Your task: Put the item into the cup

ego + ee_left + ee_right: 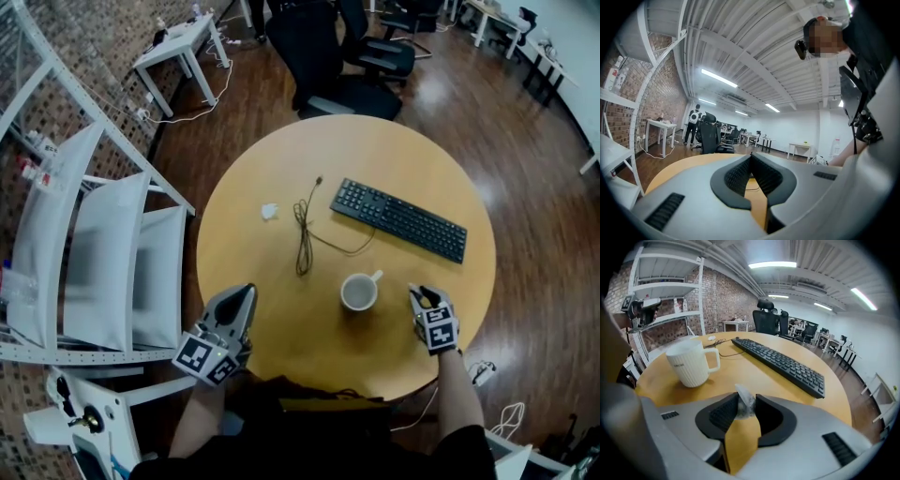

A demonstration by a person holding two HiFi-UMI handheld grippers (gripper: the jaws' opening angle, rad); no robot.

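The item (pixel 743 398), a small crumpled piece in clear wrap, is sitting pinched between the pads of the right gripper (pixel 746 411), whose jaws are pressing on it with only its own thickness between them. The gripper is hovering low over the round table (pixel 281 349), just right of the white ribbed cup (pixel 691 363), whose handle is pointing toward the keyboard (pixel 398 218).

The step in hand looks like the carry. Doing it well probably means lifting clear of the rim, centring the jaws over the cup's mouth, and only then letting go, since so light a piece could catch on the pads or the rim.

The left gripper (pixel 751 161) is resting at the table's near edge, jaws together on nothing.
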